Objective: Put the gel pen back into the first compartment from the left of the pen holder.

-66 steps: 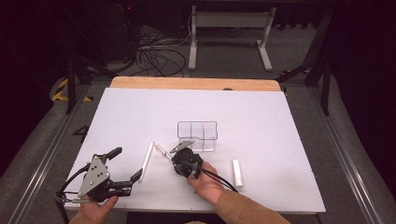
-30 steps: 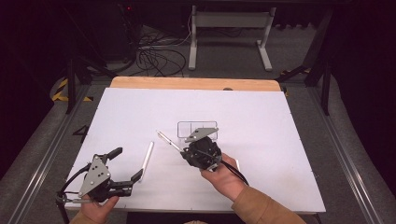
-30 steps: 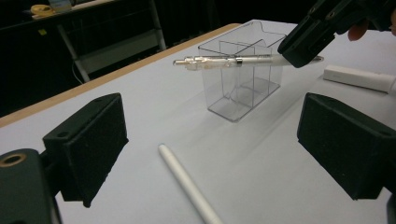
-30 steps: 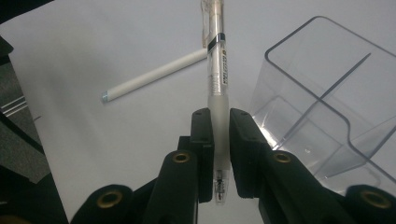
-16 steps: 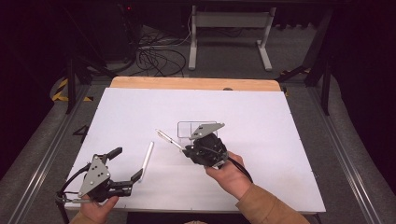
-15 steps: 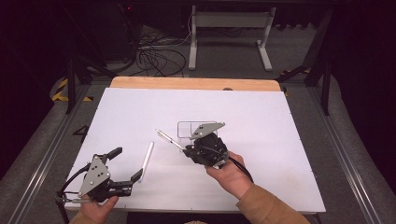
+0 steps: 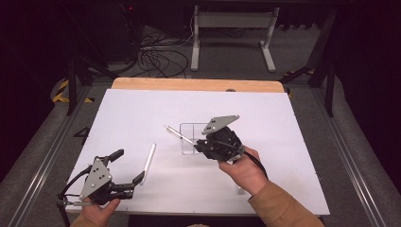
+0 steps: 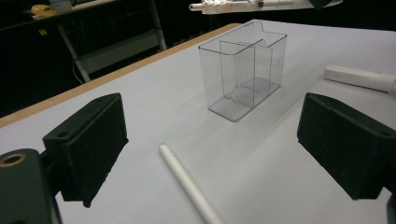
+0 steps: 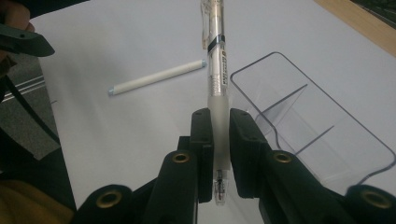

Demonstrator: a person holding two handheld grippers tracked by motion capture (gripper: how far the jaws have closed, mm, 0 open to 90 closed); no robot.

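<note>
At frame centre the right tongs [image 7: 196, 142] pinch a clear pen [image 7: 178, 135] beside the box [image 7: 190, 127], left tongs [image 7: 128, 165] wide; gripped near its tip, it could tilt and miss a compartment

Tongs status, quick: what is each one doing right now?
Left tongs: open, holding nothing.
Right tongs: shut on the clear pen, beside the clear organizer.

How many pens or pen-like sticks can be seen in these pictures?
3: a clear pen held in the right tongs above the clear divided box; a white stick on the table before the left tongs; another white stick beyond the box. None seems hidden.
</note>
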